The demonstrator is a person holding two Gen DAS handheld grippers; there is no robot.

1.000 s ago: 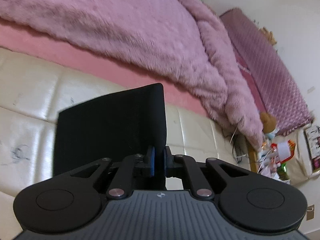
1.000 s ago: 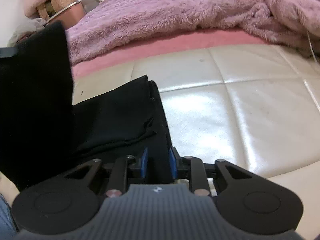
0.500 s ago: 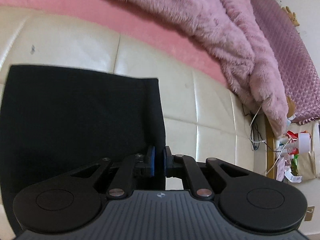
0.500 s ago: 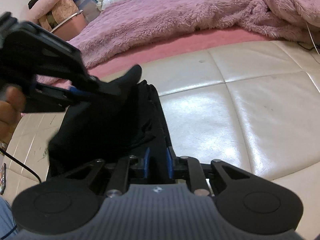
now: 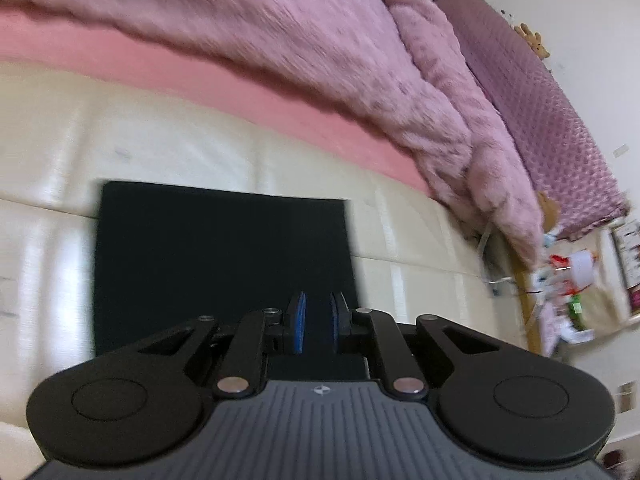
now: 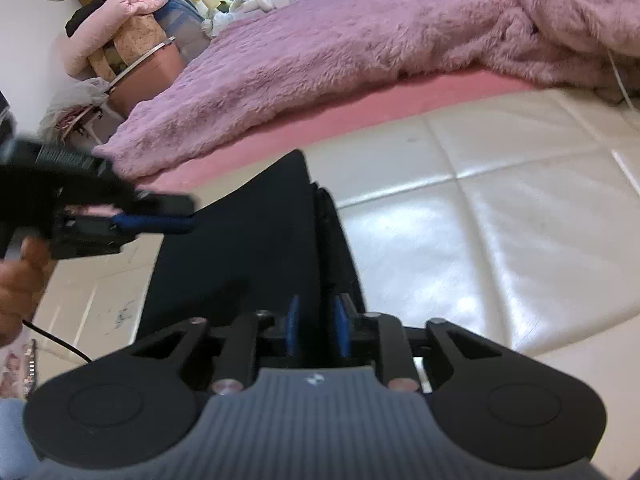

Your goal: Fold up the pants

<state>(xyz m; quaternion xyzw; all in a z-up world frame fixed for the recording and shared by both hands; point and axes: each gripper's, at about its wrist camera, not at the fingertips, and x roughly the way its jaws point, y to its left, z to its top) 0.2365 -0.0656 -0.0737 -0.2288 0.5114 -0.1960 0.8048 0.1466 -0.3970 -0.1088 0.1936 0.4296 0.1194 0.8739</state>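
Black folded pants (image 5: 224,256) lie flat on the cream leather cushion (image 5: 168,152). Left gripper (image 5: 318,322) and right gripper (image 6: 316,330) both stand slightly parted, empty, over the near edge; dragging either could reopen the fold.

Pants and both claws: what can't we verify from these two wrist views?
- Left wrist view: the near edge of the black pants is hidden behind the left claw, so whether its pads pinch cloth is unclear.
- Right wrist view: the right claw is motion-blurred and black cloth merges with black linkage; grip unconfirmed.
- Right wrist view: the pants' lower left part is covered by the claw body.
- Left wrist view: clutter by the pink blanket is too blurred to identify.
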